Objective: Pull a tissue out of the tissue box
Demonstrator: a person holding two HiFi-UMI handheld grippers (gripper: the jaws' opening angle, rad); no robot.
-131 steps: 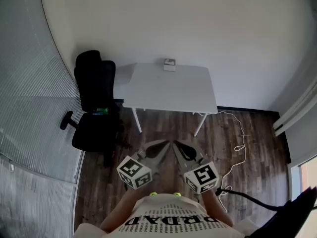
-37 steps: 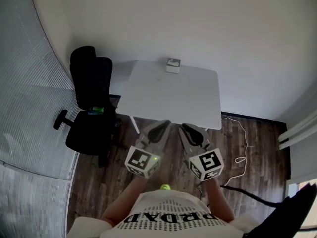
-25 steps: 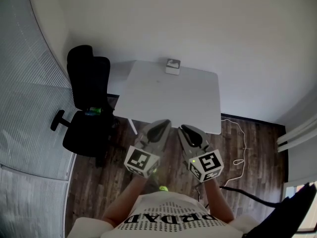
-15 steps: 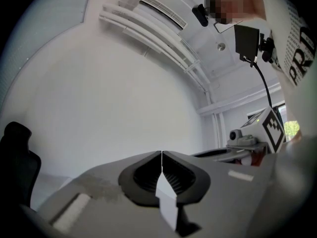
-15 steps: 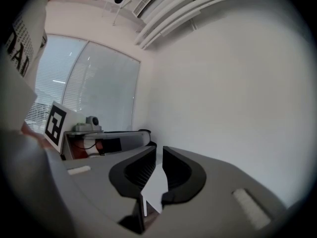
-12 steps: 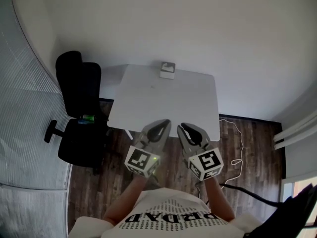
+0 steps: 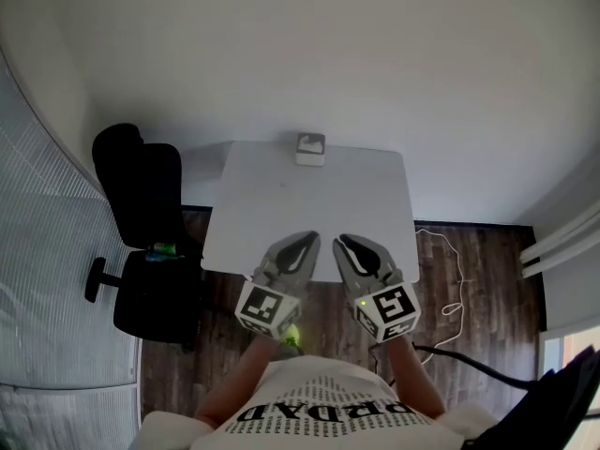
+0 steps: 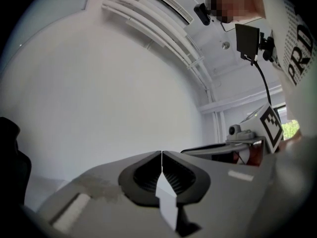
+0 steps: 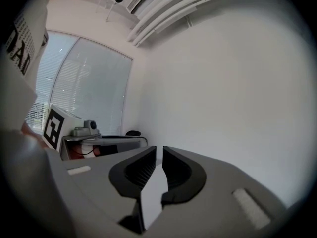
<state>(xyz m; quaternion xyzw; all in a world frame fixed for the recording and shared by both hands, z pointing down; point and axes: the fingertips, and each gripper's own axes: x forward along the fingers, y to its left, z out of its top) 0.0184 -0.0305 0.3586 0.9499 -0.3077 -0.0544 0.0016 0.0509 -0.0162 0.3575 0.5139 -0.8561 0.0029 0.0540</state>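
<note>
Both empty: left hand-held gripper (image 7: 308, 240) closed, right hand-held gripper (image 7: 343, 243) ajar, chair (image 7: 141, 190) beside table (image 7: 309, 204).

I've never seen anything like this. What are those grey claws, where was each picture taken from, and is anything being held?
There is no robot: a person holds a two-jaw tool in each hand, the left gripper and the right gripper. The patterned cubes belong to them. One picture comes from a camera on the person's head, looking down. The other two come from cameras riding on each gripper, looking along its jaws. Ahead stands a white table with a tissue box at its far edge, by the wall; a black office chair stands at its left. Nothing is held: the left jaws are shut together, the right ones a slit apart and empty.
</note>
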